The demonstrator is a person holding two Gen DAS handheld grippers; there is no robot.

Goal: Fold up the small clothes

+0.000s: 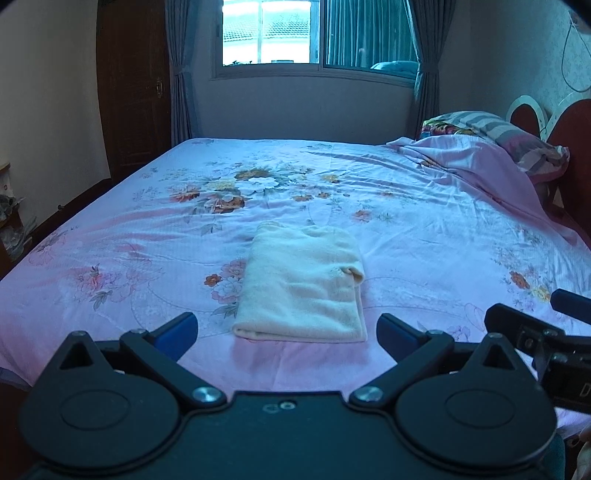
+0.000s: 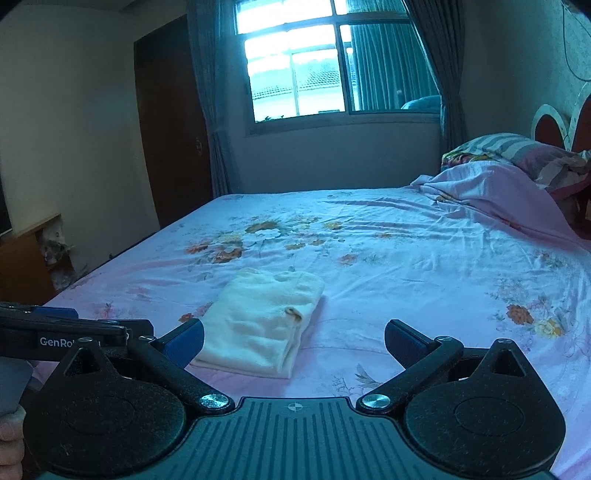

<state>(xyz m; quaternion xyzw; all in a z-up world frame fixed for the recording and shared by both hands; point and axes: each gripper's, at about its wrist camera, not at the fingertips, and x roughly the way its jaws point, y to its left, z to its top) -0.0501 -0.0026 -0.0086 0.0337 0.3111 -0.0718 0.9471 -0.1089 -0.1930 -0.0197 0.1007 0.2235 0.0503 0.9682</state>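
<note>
A cream small garment (image 1: 301,284) lies folded into a neat rectangle on the pink floral bed sheet (image 1: 406,206). It also shows in the right wrist view (image 2: 262,325). My left gripper (image 1: 287,330) is open and empty, held just short of the garment's near edge. My right gripper (image 2: 294,338) is open and empty, with the garment just ahead and to the left of its gap. The right gripper's body (image 1: 546,332) shows at the right edge of the left wrist view. The left gripper's body (image 2: 62,332) shows at the left edge of the right wrist view.
A striped pillow (image 1: 498,133) and a bunched pink cover (image 1: 472,158) lie at the bed's far right by the red headboard (image 1: 572,125). A window (image 1: 266,33) with curtains is behind the bed. A dark door (image 1: 129,92) and a low wooden shelf (image 2: 33,254) stand on the left.
</note>
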